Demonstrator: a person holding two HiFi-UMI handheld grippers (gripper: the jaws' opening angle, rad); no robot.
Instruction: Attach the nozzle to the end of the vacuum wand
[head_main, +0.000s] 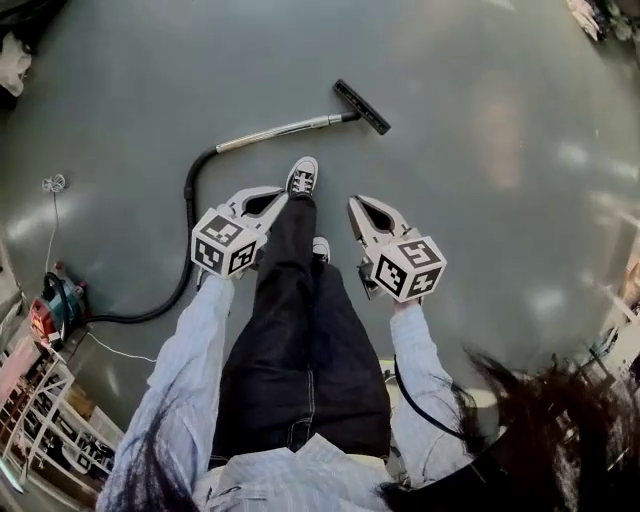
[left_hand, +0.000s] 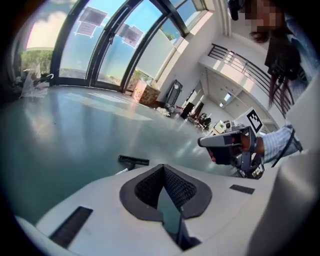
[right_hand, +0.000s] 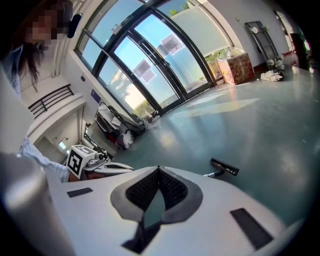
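On the grey floor lies the silver vacuum wand (head_main: 280, 130), and the black nozzle (head_main: 361, 106) sits on its far end. The nozzle (left_hand: 133, 160) also shows small in the left gripper view, and the nozzle (right_hand: 224, 167) again in the right gripper view. My left gripper (head_main: 281, 198) is held up in front of the person, shut and holding nothing, well short of the wand. Beside it, my right gripper (head_main: 354, 205) is likewise shut with nothing in it. Each gripper view shows its own tips meeting, the left gripper (left_hand: 162, 165) and the right gripper (right_hand: 158, 168).
A black hose (head_main: 186, 250) curves from the wand to the vacuum body (head_main: 55, 305) at the left edge. The person's legs and a sneaker (head_main: 302, 177) stand between the grippers. Shelving (head_main: 40, 420) stands at lower left. Large windows (right_hand: 145, 70) line the far wall.
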